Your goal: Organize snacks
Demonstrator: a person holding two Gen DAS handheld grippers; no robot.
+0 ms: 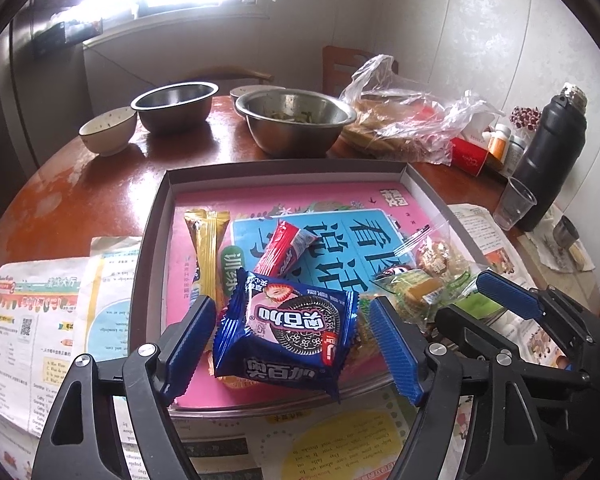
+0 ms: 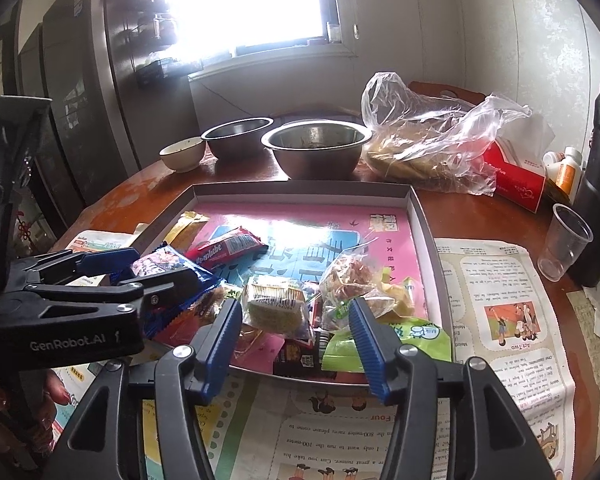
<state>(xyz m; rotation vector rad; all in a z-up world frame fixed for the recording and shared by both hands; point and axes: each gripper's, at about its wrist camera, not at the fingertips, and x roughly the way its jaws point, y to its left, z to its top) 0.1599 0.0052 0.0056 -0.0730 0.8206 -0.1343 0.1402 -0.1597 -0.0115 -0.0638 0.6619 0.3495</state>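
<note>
The left gripper (image 1: 292,344) held its blue ribbed fingers (image 1: 394,350) apart on either side of a blue foil cookie packet (image 1: 286,330), not pressing it. The packet lay in the shallow grey cardboard tray (image 1: 156,216) on the reddish tabletop (image 1: 100,184). The right gripper (image 2: 296,340) also had its fingers apart, above a clear-wrapped pale biscuit (image 2: 274,306) in the same tray.

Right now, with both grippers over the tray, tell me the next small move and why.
Probably lift the left gripper clear. Its pads stand apart from the blue cookie packet, which looks to rest on the heap in the tray. The right gripper is open too, over a clear-wrapped snack.
</note>
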